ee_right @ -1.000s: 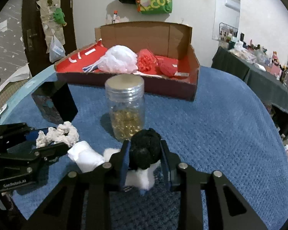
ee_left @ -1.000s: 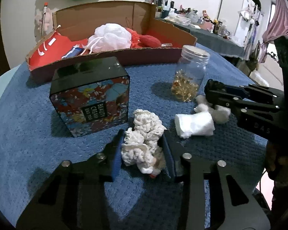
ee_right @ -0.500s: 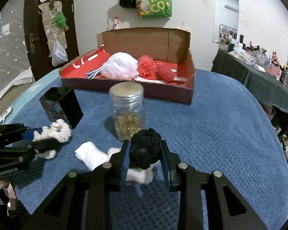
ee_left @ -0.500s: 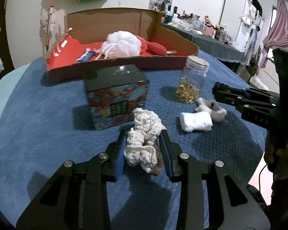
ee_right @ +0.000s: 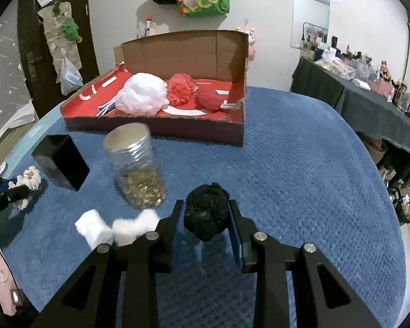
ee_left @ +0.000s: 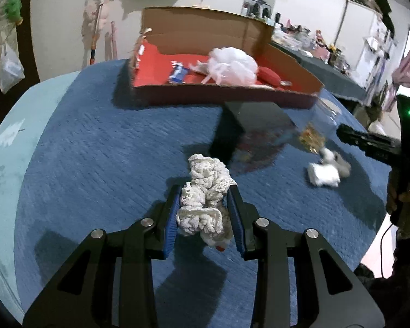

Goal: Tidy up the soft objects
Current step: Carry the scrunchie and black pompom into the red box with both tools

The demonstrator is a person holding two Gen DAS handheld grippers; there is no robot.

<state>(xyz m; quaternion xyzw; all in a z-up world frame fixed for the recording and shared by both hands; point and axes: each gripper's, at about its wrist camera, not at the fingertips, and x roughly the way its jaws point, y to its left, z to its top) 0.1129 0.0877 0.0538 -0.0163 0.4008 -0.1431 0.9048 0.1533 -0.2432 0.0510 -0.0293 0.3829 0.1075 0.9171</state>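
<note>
My left gripper point(ee_left: 205, 195) is shut on a crumpled white scrunchie point(ee_left: 205, 199), held above the blue towel. My right gripper point(ee_right: 207, 209) is shut on a black woolly ball point(ee_right: 207, 213), also lifted off the towel. A cardboard box with a red floor point(ee_right: 227, 125) stands at the back; in it lie a white mesh pouf point(ee_right: 143, 97), a red knitted lump point(ee_right: 180, 90) and a red ball point(ee_right: 209, 101). A folded white cloth point(ee_right: 94, 228) and a white cotton tuft point(ee_right: 135, 225) rest on the towel beside the right gripper. The same box point(ee_left: 227, 99) shows in the left wrist view.
A clear jar of golden capsules point(ee_right: 135, 168) stands left of the right gripper, a black boxed cream point(ee_right: 60, 162) further left. The blue towel point(ee_right: 300, 177) covers a round table with a pale rim point(ee_left: 2, 169). A cluttered dark table point(ee_right: 369, 101) stands at the right.
Both grippers have risen and drawn back with their loads. The left one has swung left, so the black box and jar now sit to its right.
</note>
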